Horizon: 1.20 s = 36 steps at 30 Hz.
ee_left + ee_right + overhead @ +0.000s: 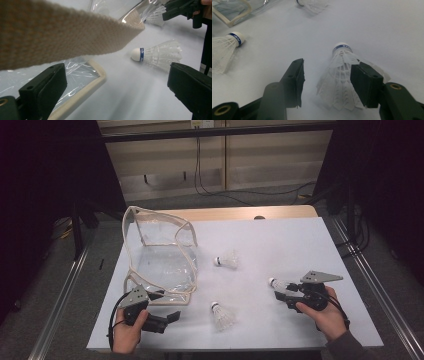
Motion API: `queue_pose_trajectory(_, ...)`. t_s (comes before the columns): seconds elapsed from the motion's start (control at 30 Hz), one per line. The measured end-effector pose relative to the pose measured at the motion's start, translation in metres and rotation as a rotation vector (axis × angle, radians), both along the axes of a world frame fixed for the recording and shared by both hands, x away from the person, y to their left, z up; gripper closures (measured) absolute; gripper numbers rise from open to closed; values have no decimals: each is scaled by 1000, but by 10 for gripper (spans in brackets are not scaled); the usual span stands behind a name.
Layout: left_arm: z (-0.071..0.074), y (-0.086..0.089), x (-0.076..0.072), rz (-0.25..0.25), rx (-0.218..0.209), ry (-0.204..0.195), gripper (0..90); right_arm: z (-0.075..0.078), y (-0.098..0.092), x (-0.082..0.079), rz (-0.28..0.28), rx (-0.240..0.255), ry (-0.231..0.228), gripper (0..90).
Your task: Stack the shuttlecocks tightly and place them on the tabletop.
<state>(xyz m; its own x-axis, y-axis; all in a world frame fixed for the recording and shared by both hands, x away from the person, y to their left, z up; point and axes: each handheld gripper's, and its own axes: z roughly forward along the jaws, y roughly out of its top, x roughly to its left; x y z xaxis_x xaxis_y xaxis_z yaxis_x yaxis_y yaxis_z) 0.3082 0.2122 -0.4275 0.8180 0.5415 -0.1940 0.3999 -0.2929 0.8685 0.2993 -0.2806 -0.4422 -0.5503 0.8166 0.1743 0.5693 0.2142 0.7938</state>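
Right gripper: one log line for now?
right gripper: open, jaws around shuttlecock, one pad touching | left gripper: open beside clear bag

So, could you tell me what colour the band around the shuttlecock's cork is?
Blue band on shuttlecock; clearest in left gripper view.

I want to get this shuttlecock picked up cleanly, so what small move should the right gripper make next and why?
Probably close the right gripper a little further. The shuttlecock lies between its jaws with its skirt against one pad, while a gap remains at the other pad, so it isn't clamped yet. A gentle squeeze should secure it without crushing the feathers.
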Motion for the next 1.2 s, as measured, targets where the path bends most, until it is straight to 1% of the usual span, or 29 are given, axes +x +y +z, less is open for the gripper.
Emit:
queue_pose_trajectory(0.1,0,1,0,-1,3,-4,24,-1,0,2,-1,-5,1,531)
queue_pose_trajectory(0.17,0,1,0,-2,4,-6,24,-1,0,3,-3,2,3,568)
queue_pose_trajectory(0.23,0,1,0,4,2,-7,24,-1,0,4,2,-6,1,619)
queue_pose_trajectory(0.33,0,2,0,4,0,-6,23,-2,0,6,7,-4,9,671)
queue_pose_trajectory(0.4,0,2,-1,9,-4,-7,24,-2,0,7,1,-1,9,701)
queue_pose_trajectory(0.47,1,2,-1,8,-3,-8,23,-2,0,8,1,-8,8,725)
queue_pose_trajectory(0.67,1,3,-1,12,-7,-11,24,-2,-1,12,11,7,17,841)
queue_pose_trajectory(0.7,1,3,-1,13,-8,-11,24,-2,-2,12,8,9,8,861)
queue_pose_trajectory(0.73,1,3,-1,13,-11,-12,24,-1,-2,13,5,11,1,872)
queue_pose_trajectory(0.8,0,3,-1,16,-6,-13,23,0,-4,14,5,27,1,887)
queue_pose_trajectory(1.0,-1,5,-1,19,-10,-8,23,3,-6,20,8,75,11,900)
queue_pose_trajectory(1.13,-1,7,-1,23,-11,-7,24,5,-5,23,5,92,7,900)
queue_pose_trajectory(1.2,-1,7,-1,25,-11,-6,24,6,-5,25,9,96,-3,900)
